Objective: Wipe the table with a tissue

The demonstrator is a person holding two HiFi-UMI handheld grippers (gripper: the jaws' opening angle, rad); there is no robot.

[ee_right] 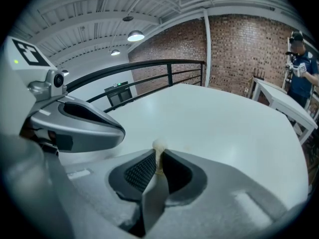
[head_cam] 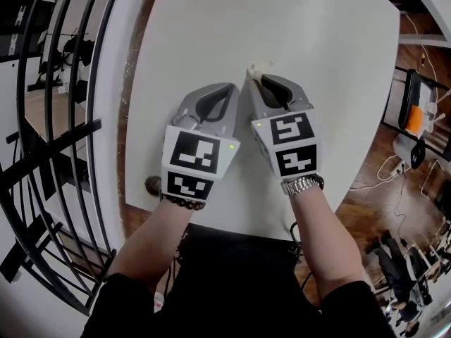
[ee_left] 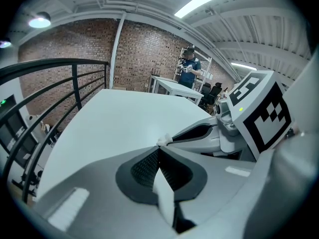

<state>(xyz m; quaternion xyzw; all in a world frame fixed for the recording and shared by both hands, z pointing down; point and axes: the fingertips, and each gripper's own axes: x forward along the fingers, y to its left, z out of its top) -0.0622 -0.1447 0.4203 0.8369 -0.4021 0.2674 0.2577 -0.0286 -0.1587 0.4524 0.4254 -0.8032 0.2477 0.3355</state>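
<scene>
A small crumpled white tissue (head_cam: pixel 257 67) sticks out of the tip of my right gripper (head_cam: pixel 252 77), which is shut on it; in the right gripper view the tissue (ee_right: pixel 159 145) bulges just beyond the closed jaws (ee_right: pixel 159 152). My left gripper (head_cam: pixel 233 87) lies close beside it on the left, shut with nothing seen in it. In the left gripper view its jaws (ee_left: pixel 159 149) meet, and the tissue (ee_left: pixel 164 140) shows just past them at the right gripper's nose. Both tips hover low over the white table (head_cam: pixel 303 27).
A black railing (head_cam: pixel 56 118) runs along the table's left side. Past the right edge lies wooden floor with cables and gear (head_cam: pixel 416 118). A person (ee_right: pixel 300 59) stands at another white table (ee_left: pixel 174 87) far behind. Bare tabletop stretches ahead of both grippers.
</scene>
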